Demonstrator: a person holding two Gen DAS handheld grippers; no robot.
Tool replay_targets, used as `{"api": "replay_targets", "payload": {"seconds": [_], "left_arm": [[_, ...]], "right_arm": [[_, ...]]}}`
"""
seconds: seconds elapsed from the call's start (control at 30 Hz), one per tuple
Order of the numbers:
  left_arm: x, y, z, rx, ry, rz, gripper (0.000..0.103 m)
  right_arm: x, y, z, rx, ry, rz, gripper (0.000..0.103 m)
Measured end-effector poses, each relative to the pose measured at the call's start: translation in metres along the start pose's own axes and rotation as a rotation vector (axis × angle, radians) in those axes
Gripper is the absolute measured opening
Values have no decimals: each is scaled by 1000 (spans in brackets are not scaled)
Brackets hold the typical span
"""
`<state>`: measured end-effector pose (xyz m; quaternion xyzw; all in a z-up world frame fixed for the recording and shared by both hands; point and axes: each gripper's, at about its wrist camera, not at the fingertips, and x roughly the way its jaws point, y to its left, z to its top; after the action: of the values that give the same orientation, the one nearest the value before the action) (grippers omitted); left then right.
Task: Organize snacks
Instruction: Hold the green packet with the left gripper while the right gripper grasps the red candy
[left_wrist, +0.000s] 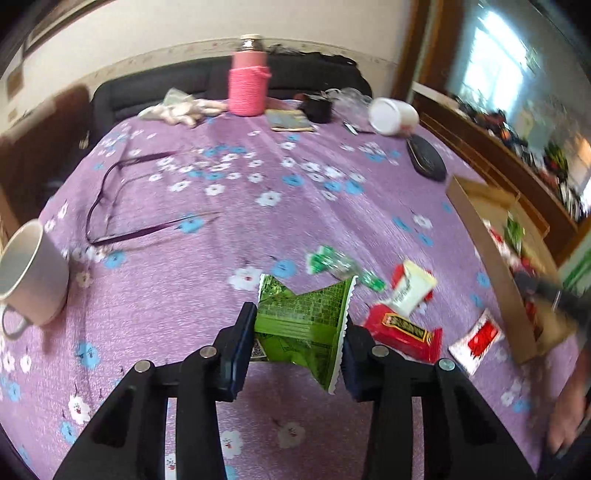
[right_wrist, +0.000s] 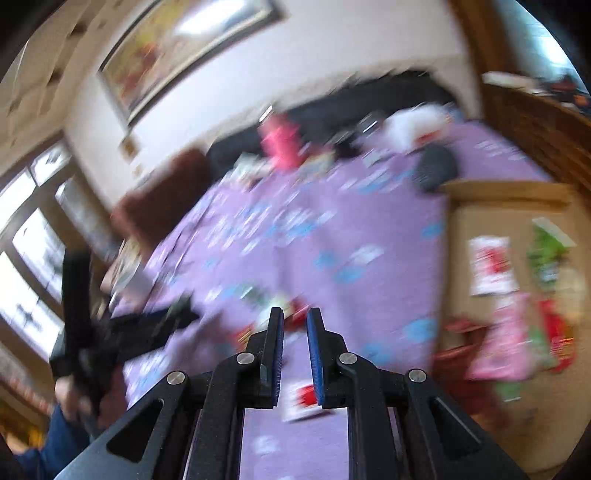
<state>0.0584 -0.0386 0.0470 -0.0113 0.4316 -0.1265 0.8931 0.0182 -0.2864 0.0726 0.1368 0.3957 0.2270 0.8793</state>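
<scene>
Crinkled green foil packet (left_wrist: 301, 325) between the left gripper's (left_wrist: 295, 354) pinching pads; right gripper (right_wrist: 295, 354) narrow, empty.

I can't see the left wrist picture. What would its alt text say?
The left claw pinches a green snack packet above a purple flowered tablecloth. More red and white snack packets lie beside it, near a cardboard box. A white mug stands at the left.

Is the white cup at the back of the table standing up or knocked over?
Knocked over. The white cup lies on its side on the purple tablecloth.
</scene>
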Motion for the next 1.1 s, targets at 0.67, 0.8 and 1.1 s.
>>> {"api": "replay_targets", "payload": {"seconds": [0.67,0.8,1.1], "left_arm": [[-6,-1,0,-16,-5,-9,40],[-3,-4,-1,-4,-7,10,40],[2,-11,-4,16,-2,12,40]], "right_arm": [[95,60,-21,-302,178,-130,26],[91,55,-21,-288,164,-118,21],[59,37,-3,-157,26,-45,21]]}}
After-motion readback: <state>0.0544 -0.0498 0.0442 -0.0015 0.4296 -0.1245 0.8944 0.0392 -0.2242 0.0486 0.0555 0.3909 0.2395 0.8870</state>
